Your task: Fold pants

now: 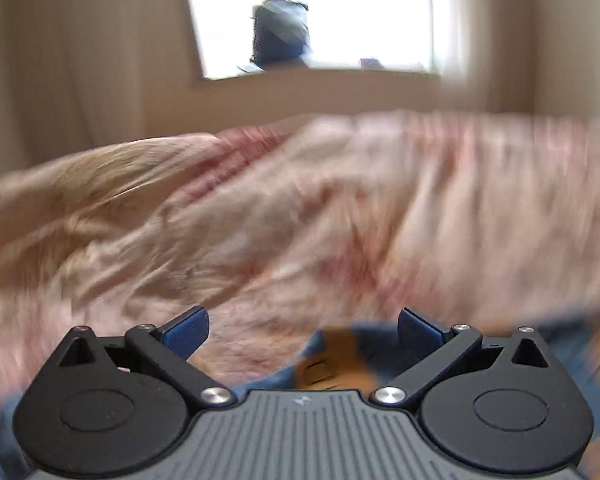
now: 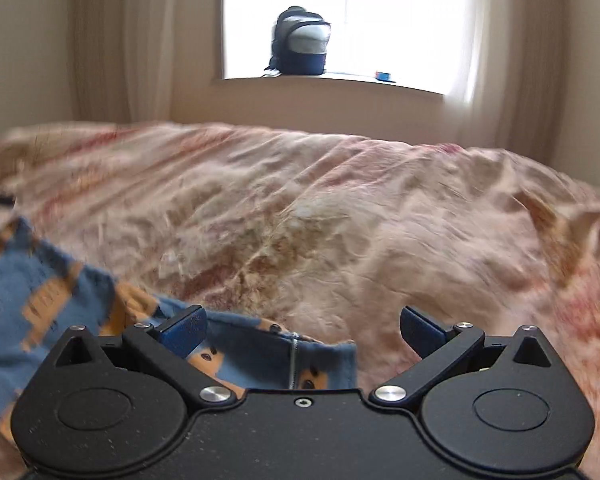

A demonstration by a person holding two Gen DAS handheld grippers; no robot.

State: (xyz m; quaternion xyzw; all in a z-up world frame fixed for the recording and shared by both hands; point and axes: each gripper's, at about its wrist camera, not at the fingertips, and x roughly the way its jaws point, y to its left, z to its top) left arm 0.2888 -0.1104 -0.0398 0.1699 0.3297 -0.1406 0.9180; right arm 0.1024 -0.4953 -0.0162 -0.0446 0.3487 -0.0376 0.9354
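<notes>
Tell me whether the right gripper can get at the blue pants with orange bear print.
Probably yes: the right gripper is open, and the blue pants with orange bear print lie on the bed directly under it, nothing between.

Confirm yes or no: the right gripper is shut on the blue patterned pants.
No: the right gripper is open, fingers apart above the blue patterned pants.

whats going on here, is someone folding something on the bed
A person holds a gripper in each hand over a bed with a pink patterned cover. Blue pants with an orange print lie at the near edge. Both the left gripper and the right gripper are open and hold nothing; the pants lie just below each. The left view is blurred. A backpack sits on the windowsill.
</notes>
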